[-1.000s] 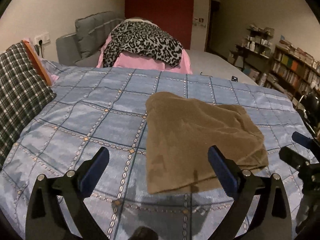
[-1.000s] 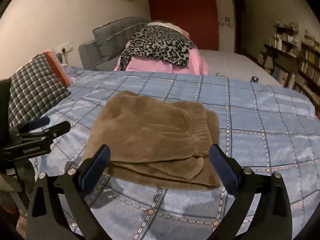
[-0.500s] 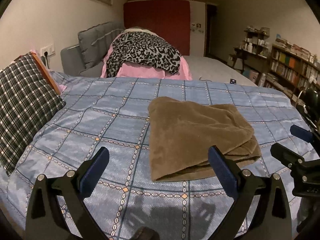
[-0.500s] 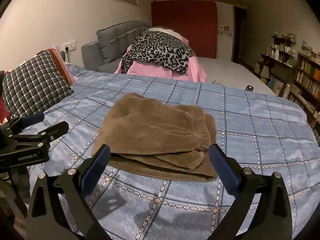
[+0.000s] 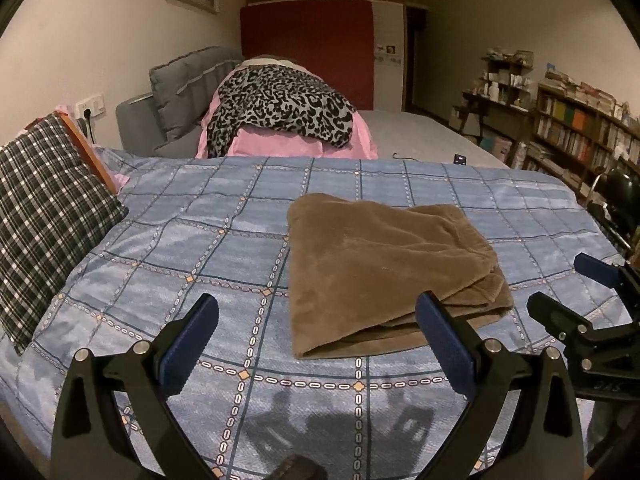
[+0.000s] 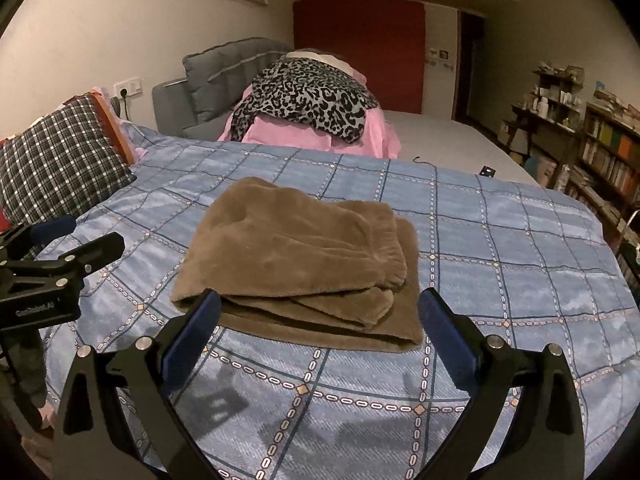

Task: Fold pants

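The brown fleece pants [image 5: 384,268] lie folded into a compact stack on the blue checked bedspread [image 5: 192,248]; they also show in the right wrist view [image 6: 296,260]. My left gripper [image 5: 316,324] is open and empty, held above the bed just short of the stack's near edge. My right gripper [image 6: 318,316] is open and empty, also pulled back from the stack's near edge. Each gripper shows in the other's view: the right gripper at the right edge [image 5: 576,300], the left gripper at the left edge [image 6: 80,240].
A plaid pillow [image 5: 44,200] lies at the bed's left side. A leopard-print cloth over pink bedding [image 5: 280,108] sits beyond the far edge, by a grey sofa [image 5: 180,92]. Bookshelves [image 5: 576,132] line the right wall.
Both grippers have drawn back and risen away from the folded pants, so the stack looks smaller and farther. The pants have not moved. Both stay open.
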`<state>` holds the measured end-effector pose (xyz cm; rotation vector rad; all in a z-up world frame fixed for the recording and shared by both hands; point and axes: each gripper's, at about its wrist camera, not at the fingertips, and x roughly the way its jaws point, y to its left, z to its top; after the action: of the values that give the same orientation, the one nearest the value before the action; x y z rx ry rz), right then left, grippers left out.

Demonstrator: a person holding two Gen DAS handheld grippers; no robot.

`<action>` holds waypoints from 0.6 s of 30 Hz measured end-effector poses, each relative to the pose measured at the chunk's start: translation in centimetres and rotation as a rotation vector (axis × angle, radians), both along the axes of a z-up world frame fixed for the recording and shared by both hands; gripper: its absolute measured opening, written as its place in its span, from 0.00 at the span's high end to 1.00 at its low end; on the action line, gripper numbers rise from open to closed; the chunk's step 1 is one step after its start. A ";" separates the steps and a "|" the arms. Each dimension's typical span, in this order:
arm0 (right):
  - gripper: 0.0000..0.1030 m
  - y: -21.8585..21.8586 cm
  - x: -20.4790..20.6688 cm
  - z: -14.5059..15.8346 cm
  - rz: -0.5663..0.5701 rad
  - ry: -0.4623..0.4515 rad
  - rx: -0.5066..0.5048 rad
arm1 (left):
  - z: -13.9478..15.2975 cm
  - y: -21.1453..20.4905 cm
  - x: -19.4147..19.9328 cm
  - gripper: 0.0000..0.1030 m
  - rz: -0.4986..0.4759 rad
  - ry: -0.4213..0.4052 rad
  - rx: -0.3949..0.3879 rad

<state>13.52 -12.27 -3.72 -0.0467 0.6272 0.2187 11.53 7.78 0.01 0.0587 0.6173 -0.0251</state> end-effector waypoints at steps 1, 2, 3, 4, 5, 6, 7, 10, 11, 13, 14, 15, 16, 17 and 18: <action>0.03 0.0 0.0 0.0 -0.001 0.000 0.000 | 0.1 -0.1 0.0 0.05 0.000 0.000 0.006; 0.03 0.0 0.0 0.0 -0.003 -0.001 -0.002 | 0.1 -0.2 0.0 0.05 0.000 -0.001 0.009; 0.03 -0.1 -0.1 0.0 -0.005 -0.002 -0.002 | 0.1 -0.3 -0.1 0.05 -0.001 -0.002 0.015; 0.03 -0.1 -0.1 0.0 -0.007 -0.002 0.000 | 0.2 -0.4 -0.2 0.05 -0.002 -0.005 0.019; 0.03 -0.2 -0.2 0.1 -0.008 -0.003 0.001 | 0.3 -0.5 -0.2 0.05 -0.004 -0.007 0.019; 0.03 -0.2 -0.3 0.1 -0.012 -0.004 0.000 | 0.3 -0.6 -0.3 0.05 -0.008 -0.008 0.017; 0.03 -0.3 -0.4 0.1 -0.015 -0.005 -0.002 | 0.4 -0.6 -0.4 0.05 -0.011 -0.009 0.015; 0.03 -0.3 -0.8 0.1 -0.024 -0.004 -0.009 | 0.7 -0.8 -1.0 0.05 -0.021 -0.036 0.016; 0.03 -0.3 -1.0 0.1 -0.028 -0.005 -0.014 | 0.8 -0.8 -1.3 0.05 -0.019 -0.048 0.024; 0.03 -0.2 -1.3 0.0 -0.037 -0.003 -0.022 | 1.1 -1.0 -1.7 0.05 -0.012 -0.067 0.040; 0.03 -0.3 -1.4 -0.1 -0.044 0.000 -0.024 | 1.1 -1.0 -1.6 0.05 -0.009 -0.067 0.041; 0.03 -0.5 -1.3 -0.5 -0.057 0.010 -0.026 | 1.0 -0.8 -1.5 0.05 -0.003 -0.059 0.040; 0.03 -0.7 -1.2 -0.9 -0.070 0.020 -0.029 | 0.7 -0.3 -1.0 0.05 0.007 -0.033 0.031; 0.03 -1.2 -1.0 -1.8 -0.096 0.041 -0.040 | 0.1 0.5 -0.3 0.05 0.018 -0.002 0.016; 0.03 -1.7 -0.7 -2.7 -0.116 0.067 -0.041 | -1.2 1.8 1.0 0.05 0.062 0.046 0.010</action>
<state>12.80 -13.96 -6.45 -0.0422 0.6985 0.0954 12.57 9.62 -1.15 0.0490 0.6653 0.0364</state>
